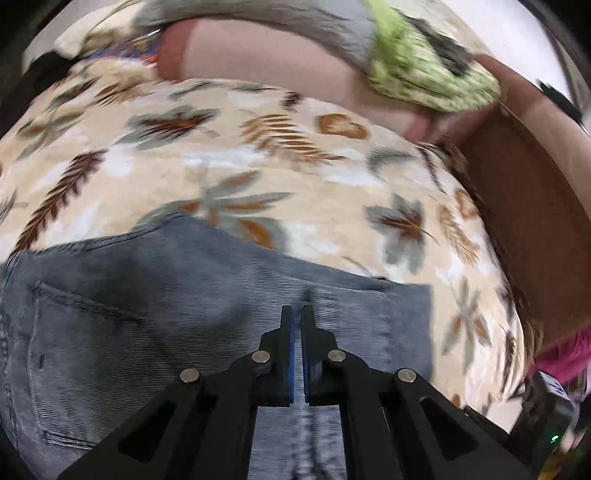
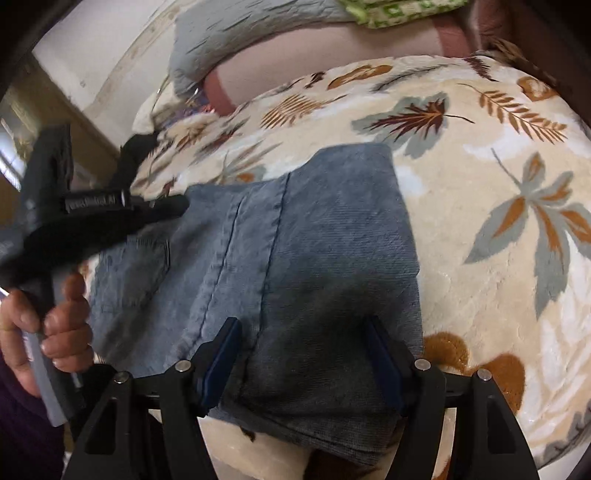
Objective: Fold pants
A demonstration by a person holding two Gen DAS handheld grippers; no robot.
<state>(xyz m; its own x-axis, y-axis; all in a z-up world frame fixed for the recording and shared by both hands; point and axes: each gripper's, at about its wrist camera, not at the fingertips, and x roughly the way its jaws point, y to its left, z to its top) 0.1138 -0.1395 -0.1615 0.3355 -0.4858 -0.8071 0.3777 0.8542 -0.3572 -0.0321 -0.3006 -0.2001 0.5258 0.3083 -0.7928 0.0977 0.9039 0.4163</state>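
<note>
While both tools hover over the bed: 1 pair of pants (image 2: 295, 258), 2 grippers, 1 hand visible. Pants = grey-blue denim, folded into a compact stack, lying flat on a cream leaf-print blanket (image 2: 498, 258). Grey pillow (image 2: 240, 33) and green patterned cloth (image 1: 424, 62) at the far end, brown bed frame (image 1: 524, 229) along one side, pale wall (image 2: 92, 55) beyond. Left gripper (image 1: 297, 314) fingers nearly touching, only a thin slit between, nothing seen clamped; pants directly below it, back pocket (image 1: 74, 350) off to its left. Right gripper (image 2: 301, 332) spread wide, near part of stack between fingers. Person's hand (image 2: 48, 325) grips left tool's handle.
</note>
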